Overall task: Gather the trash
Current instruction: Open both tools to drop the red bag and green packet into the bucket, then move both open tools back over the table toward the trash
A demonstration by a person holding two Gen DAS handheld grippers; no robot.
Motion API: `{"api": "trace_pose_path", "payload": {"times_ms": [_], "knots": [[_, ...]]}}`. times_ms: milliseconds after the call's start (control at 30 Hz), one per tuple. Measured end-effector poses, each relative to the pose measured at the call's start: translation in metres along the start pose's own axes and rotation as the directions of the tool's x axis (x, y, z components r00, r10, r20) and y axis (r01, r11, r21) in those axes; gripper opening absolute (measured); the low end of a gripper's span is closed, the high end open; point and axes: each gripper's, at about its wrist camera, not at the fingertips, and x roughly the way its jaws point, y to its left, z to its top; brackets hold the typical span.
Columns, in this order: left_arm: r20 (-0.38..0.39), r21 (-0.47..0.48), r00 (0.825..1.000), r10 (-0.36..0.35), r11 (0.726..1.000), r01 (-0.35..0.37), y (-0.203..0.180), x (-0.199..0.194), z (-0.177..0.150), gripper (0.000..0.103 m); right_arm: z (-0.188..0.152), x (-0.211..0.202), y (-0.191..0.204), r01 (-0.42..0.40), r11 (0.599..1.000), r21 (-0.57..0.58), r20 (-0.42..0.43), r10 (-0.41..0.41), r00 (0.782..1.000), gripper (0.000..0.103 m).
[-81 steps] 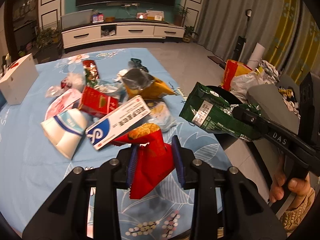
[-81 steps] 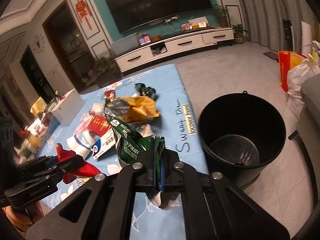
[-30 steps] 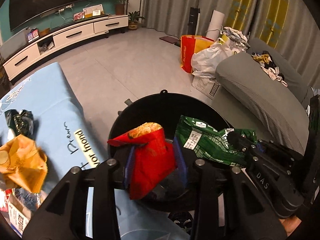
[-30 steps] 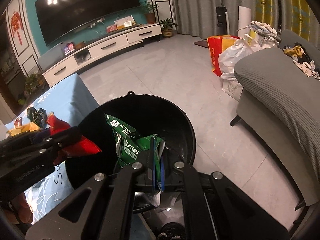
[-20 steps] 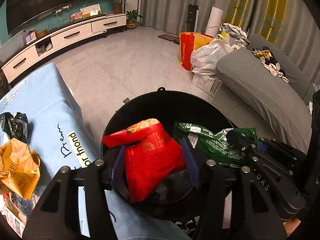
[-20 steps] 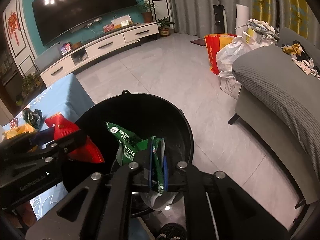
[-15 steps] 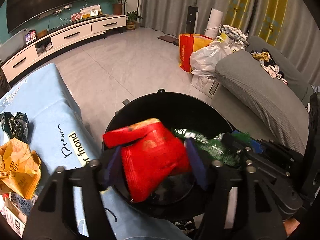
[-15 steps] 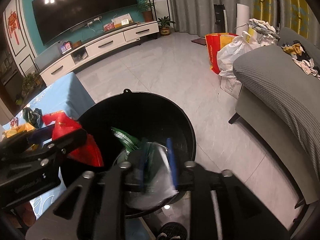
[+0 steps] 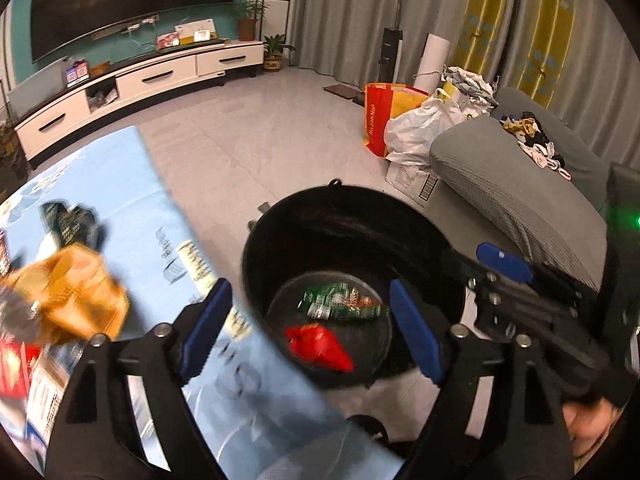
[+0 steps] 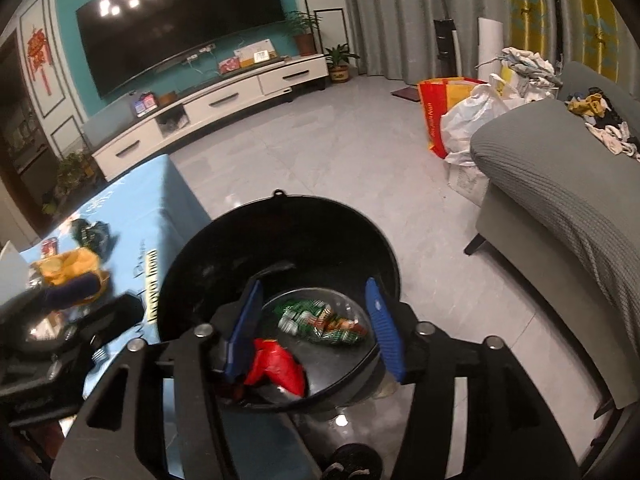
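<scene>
Two wrappers sit at the bottom of the black bucket: red snack bag and green snack bag, just beside each other, possibly touching. In the left wrist view both lie between and below the left gripper's jaws; red one nearer the jaw roots, green one further out. In the right wrist view the red bag is down by the left-hand jaw of the right gripper, the green bag roughly centred between the jaws.

Left gripper: jaws spread wide, nothing between the blue pads. Right gripper: same, jaws wide apart, nothing held, blue pads hanging over the bucket mouth. Seen from the left wrist, the right gripper comes in from the right of the jaws, over the bucket rim, with the holding hand at the lower right edge.

Left of the jaws, the bucket stands against the edge of a surface covered with a light blue printed cloth. On it, blurred: orange crumpled bag, dark green wrapper beyond it, red box at the far left edge.

Beyond the jaws: grey tiled floor, white TV cabinet, large TV on a teal wall. Right of the jaws: grey sofa with clothes on top, white plastic bag and red-and-yellow shopping bag on the floor next to it.
</scene>
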Motion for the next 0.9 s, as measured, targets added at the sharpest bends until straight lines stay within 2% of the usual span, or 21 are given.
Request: {"api": "trace_pose_path", "payload": {"times_ms": [167,300,433,533,667,733,900], "knots": [[-0.024,-0.027,0.998,0.050,0.998,-0.051,0.019,-0.037,-0.041,0.087,-0.011,-0.015,0.019,-0.047,0.998,-0.039,-0.028,0.046,0.999,0.055],[-0.030,-0.087,0.996,0.082,0.993,-0.084,0.042,-0.068,-0.072,0.088,-0.017,-0.030,0.038,-0.084,0.993,-0.078,-0.038,0.081,0.996,0.055],[-0.020,-0.165,0.991,0.136,0.977,-0.137,0.072,-0.105,-0.102,0.088,-0.025,-0.044,0.061,-0.128,0.983,-0.128,-0.053,0.122,0.991,0.056],[-0.016,-0.234,0.982,0.187,0.954,-0.186,0.096,-0.133,-0.126,0.088,-0.032,-0.053,0.080,-0.168,0.972,-0.167,-0.076,0.158,0.985,0.057],[-0.022,-0.305,0.969,0.247,0.921,-0.242,0.115,-0.159,-0.155,0.091,-0.046,-0.058,0.109,-0.242,0.945,-0.221,-0.124,0.219,0.968,0.057],[-0.032,-0.339,0.964,0.263,0.904,-0.259,0.125,-0.168,-0.170,0.091,-0.057,-0.058,0.128,-0.298,0.922,-0.246,-0.168,0.263,0.950,0.057],[-0.039,-0.394,0.961,0.275,0.879,-0.268,0.143,-0.180,-0.194,0.091,-0.077,-0.054,0.164,-0.373,0.880,-0.295,-0.236,0.311,0.921,0.057]]}}
